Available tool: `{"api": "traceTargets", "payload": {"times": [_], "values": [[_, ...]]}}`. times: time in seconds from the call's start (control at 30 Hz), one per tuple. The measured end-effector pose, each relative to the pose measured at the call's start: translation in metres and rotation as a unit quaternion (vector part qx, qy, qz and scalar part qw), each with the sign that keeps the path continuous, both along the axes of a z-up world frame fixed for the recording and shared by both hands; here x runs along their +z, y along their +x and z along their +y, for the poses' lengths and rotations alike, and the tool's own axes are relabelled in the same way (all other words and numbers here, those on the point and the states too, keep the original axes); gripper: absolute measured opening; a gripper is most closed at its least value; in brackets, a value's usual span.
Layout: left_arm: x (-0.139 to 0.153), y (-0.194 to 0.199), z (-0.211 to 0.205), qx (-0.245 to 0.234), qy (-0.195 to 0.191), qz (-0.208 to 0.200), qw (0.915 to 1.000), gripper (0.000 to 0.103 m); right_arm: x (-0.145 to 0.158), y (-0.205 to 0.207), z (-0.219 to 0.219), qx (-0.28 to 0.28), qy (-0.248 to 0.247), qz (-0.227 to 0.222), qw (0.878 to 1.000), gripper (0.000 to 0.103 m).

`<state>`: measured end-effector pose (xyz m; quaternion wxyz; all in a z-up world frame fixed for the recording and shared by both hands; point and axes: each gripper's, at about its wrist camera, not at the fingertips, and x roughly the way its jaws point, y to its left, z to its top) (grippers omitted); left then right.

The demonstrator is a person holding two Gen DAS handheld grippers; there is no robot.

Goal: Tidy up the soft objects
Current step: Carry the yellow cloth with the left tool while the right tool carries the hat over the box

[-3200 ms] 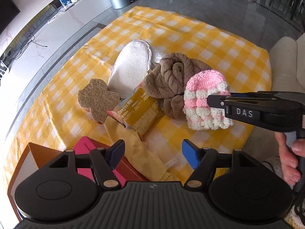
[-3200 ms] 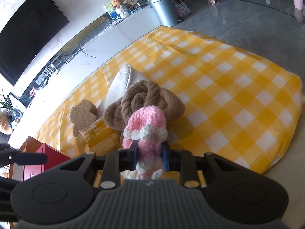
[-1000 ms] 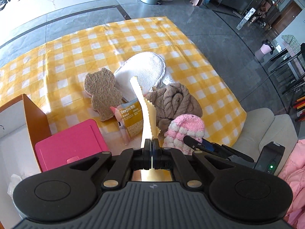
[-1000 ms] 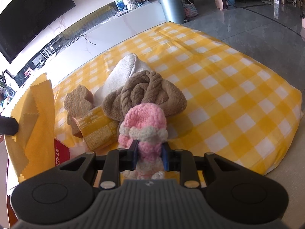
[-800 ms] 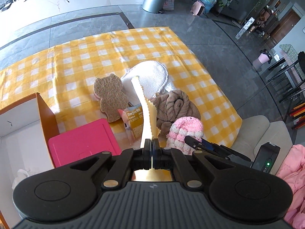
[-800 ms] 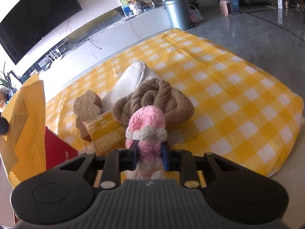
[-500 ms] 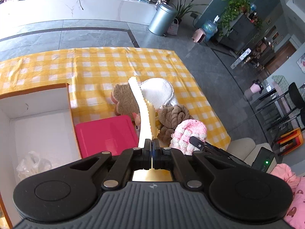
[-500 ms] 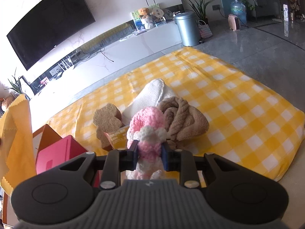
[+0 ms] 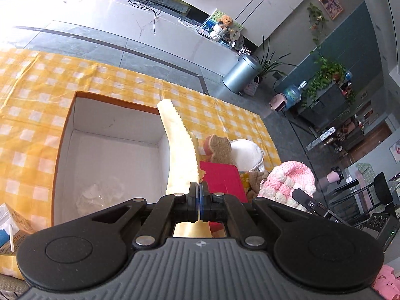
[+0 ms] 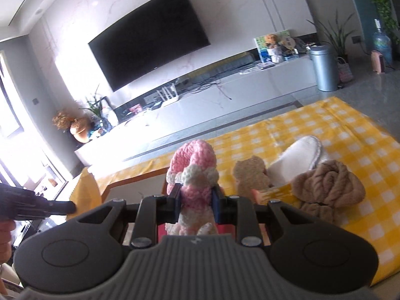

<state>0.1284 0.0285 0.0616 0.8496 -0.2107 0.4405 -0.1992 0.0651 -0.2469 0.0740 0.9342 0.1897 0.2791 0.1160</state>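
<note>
My left gripper (image 9: 200, 195) is shut on a yellow cloth (image 9: 178, 147) with zigzag edges and holds it above the open white box (image 9: 75, 115) with orange walls. My right gripper (image 10: 196, 200) is shut on a pink and white knitted hat (image 10: 193, 170), lifted above the table; the hat also shows in the left wrist view (image 9: 287, 182). The yellow cloth appears at the left in the right wrist view (image 10: 86, 190). On the yellow checked cloth lie a brown towel (image 10: 327, 190), a brown bear-shaped sponge (image 10: 250, 175) and a white slipper (image 10: 297, 160).
A clear plastic bag (image 9: 100, 197) lies in the box. A pink box (image 9: 220, 182) stands right of it. A yellow packet (image 10: 277, 192) lies by the towel. A carton (image 9: 12, 227) sits at the near left. A grey bin (image 9: 241, 76) stands on the floor.
Both grippers have lifted and swung left with their loads. The left gripper with the yellow cloth now hangs over the open box; the hat has risen off the table.
</note>
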Motion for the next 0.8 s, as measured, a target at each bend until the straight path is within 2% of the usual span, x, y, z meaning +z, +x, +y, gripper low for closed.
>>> {"api": "traceTargets", "payload": {"times": [0.2, 0.37, 0.43, 0.63, 0.8], "values": [[-0.022, 0.0, 0.034, 0.018, -0.027, 0.005, 0.9994, 0.001, 0.007, 0.004, 0.06, 0.086, -0.034, 0.011, 0.996, 0.024], [-0.034, -0.003, 0.05, 0.012, -0.03, 0.014, 0.9994, 0.001, -0.01, 0.017, 0.118, 0.147, -0.109, 0.054, 0.982, 0.024], [-0.038, -0.005, 0.055, 0.007, -0.034, 0.018, 0.9992, 0.001, -0.02, 0.026, 0.137, 0.159, -0.147, 0.072, 0.974, 0.024], [-0.045, -0.012, 0.066, 0.013, -0.029, 0.022, 0.9992, 0.001, -0.044, 0.044, 0.177, 0.183, -0.27, 0.111, 0.939, 0.023], [-0.045, -0.016, 0.073, 0.021, -0.029, 0.022, 0.9991, 0.001, -0.053, 0.053, 0.197, 0.207, -0.323, 0.133, 0.914, 0.023]]}}
